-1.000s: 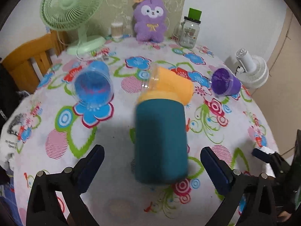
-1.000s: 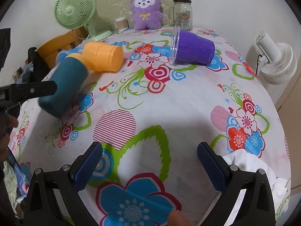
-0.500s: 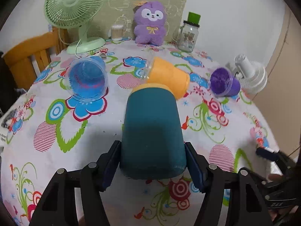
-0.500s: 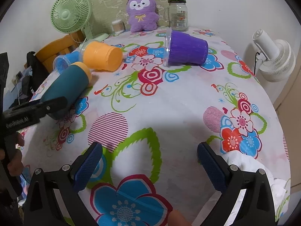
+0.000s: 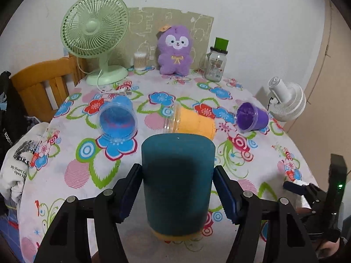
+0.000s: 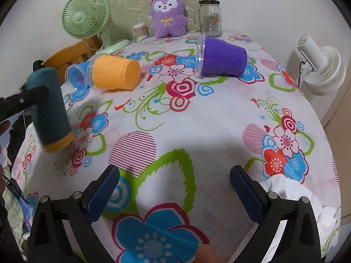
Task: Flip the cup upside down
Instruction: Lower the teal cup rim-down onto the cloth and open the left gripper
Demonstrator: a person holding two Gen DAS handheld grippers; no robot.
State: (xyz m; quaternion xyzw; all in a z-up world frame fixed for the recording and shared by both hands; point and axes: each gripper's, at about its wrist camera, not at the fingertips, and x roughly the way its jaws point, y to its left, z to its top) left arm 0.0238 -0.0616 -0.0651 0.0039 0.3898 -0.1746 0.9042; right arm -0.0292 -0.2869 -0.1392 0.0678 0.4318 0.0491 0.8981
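Where the left wrist view looks along its fingers, the left gripper (image 5: 177, 195) has both blue pads pressed against the sides of the teal cup (image 5: 177, 184), which stands closed end up with its yellow rim down at the flowered tablecloth (image 5: 72, 171); whether the rim touches the cloth is hard to tell. Beyond it lie the orange cup (image 5: 193, 123), the blue cup (image 5: 118, 120) and the purple cup (image 5: 252, 118), all on their sides. In the right wrist view, the right gripper (image 6: 174, 191) hangs with fingers spread wide over the cloth, holding nothing, well apart from the teal cup at far left.
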